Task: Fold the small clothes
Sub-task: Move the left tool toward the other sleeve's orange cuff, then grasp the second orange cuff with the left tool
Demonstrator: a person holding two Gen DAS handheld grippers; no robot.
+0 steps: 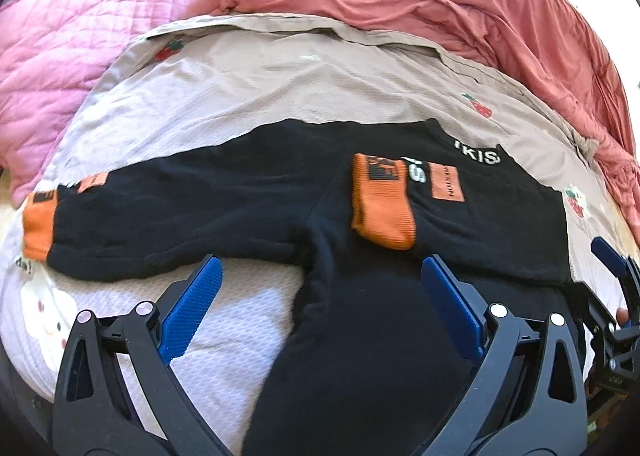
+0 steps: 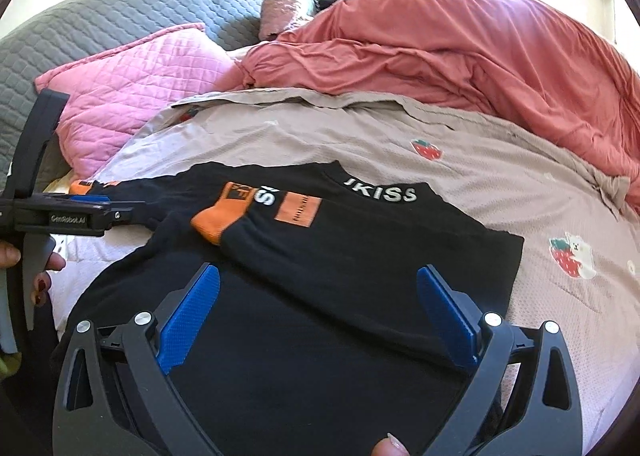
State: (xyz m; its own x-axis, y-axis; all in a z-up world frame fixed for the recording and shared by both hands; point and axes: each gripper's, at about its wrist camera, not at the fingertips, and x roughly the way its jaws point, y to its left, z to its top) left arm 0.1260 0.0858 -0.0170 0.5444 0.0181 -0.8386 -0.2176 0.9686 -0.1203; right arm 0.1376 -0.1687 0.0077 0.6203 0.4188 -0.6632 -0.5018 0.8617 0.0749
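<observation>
Folding is partly done: the black top (image 2: 360,256) lies flat on the bed (image 2: 520,183) with one orange-cuffed sleeve (image 2: 224,215) laid across it, the other sleeve (image 1: 120,215) sticks out, and both grippers, left (image 1: 320,296) and right (image 2: 318,300), hover with jaws wide and empty.

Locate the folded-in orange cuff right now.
The orange cuff lies mid-chest on the black sweatshirt, just left of the orange patch in both views.

Bright daylight from far side, wall blown out; fisheye bending, dark corners; slight blur.
</observation>
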